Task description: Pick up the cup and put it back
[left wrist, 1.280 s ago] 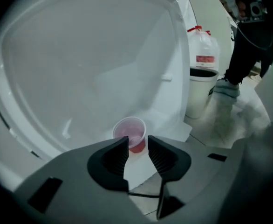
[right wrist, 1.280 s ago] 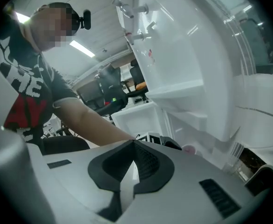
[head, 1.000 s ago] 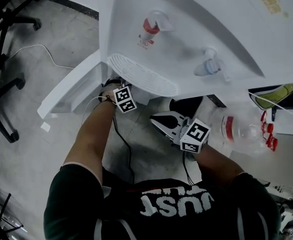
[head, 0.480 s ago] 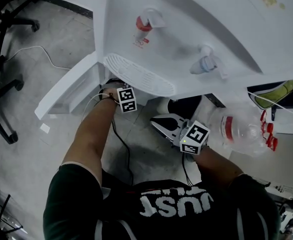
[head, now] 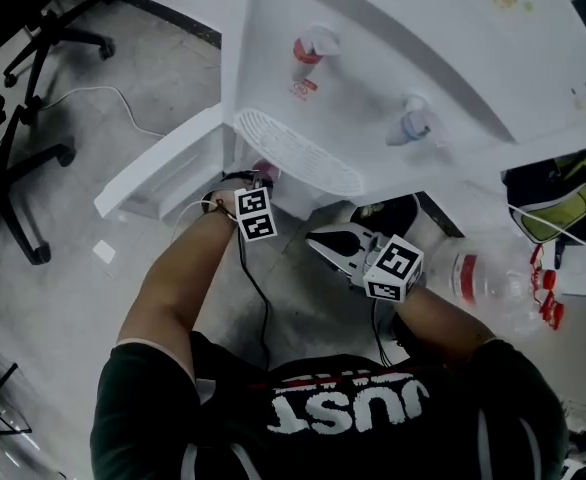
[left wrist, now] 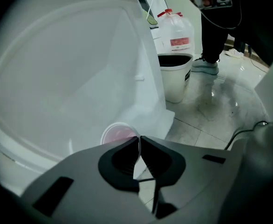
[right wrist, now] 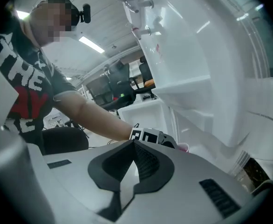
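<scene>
Left gripper [left wrist: 139,141], spread a second ago, now pinches the near rim of the cup [left wrist: 119,133] beneath the drip tray [head: 298,153], while the right gripper [right wrist: 134,144] is pressed together and empty; the cup looks thin, light and crushable, so a gentle rim grip suits.

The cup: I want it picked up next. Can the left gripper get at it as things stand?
Likely yes: the left gripper looks shut on the rim of the cup; nothing stands in its way.
</scene>
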### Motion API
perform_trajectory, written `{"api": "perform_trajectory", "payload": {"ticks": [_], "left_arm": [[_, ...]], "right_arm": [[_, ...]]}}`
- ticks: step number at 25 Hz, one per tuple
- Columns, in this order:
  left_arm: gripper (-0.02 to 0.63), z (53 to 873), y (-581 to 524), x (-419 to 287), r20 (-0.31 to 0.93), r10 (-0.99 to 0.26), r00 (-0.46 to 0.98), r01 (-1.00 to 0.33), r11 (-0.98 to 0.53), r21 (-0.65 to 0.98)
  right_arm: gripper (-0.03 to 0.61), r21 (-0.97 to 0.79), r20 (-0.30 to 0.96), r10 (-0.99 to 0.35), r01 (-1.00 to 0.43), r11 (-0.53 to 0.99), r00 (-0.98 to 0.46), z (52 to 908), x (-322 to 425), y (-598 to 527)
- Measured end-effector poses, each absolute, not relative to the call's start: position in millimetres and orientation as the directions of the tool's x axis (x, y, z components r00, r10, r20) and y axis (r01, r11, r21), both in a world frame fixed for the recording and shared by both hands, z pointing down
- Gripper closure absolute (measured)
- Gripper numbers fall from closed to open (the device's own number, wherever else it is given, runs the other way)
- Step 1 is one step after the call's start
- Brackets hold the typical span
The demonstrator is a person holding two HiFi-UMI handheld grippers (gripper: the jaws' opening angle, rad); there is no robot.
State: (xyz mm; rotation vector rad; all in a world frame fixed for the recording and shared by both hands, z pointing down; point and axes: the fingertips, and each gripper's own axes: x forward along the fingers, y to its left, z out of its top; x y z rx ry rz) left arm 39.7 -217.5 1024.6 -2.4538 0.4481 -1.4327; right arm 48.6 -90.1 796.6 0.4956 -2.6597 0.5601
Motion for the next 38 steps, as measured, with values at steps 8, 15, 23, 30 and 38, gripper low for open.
{"api": "perform_trajectory", "payload": {"ticks": [8, 15, 23, 30, 38], "left_arm": [[0.589, 991.0, -167.3, 8.8, 0.788, -0.411, 0.459, -0.202, -0.912, -0.358], [0.590, 877.0, -101.8, -7.0, 0.792, -0.433, 0.429, -0.336, -0.891, -0.305], [0.589, 685.7, -11.0, 7.4, 0.755, -0.471, 0.457, -0.518, -0.831, -0.205], [0.591, 481.7, 9.3, 16.1, 0.683, -0.561, 0.468, -0.582, -0.777, -0.239], [0.589, 253.9, -16.7, 19.1, 0.550, -0.697, 0.460, -0.567, -0.707, -0.423]], "right_arm": [[0.546, -0.307, 0.421, -0.125, -0.271, 0.912, -0.898, 786.8, 30.2, -87.5], [0.546, -0.417, 0.438, 0.079, -0.124, 0.900, -0.896, 711.7, 8.8, -34.1], [0.545, -0.437, 0.432, 0.182, -0.028, 0.899, -0.883, 539.4, 0.0, 14.7], [0.545, -0.354, 0.409, 0.124, -0.032, 0.935, -0.904, 365.2, 16.4, 6.9], [0.546, -0.228, 0.284, -0.040, -0.108, 0.968, -0.958, 189.3, 65.0, -21.8]]}}
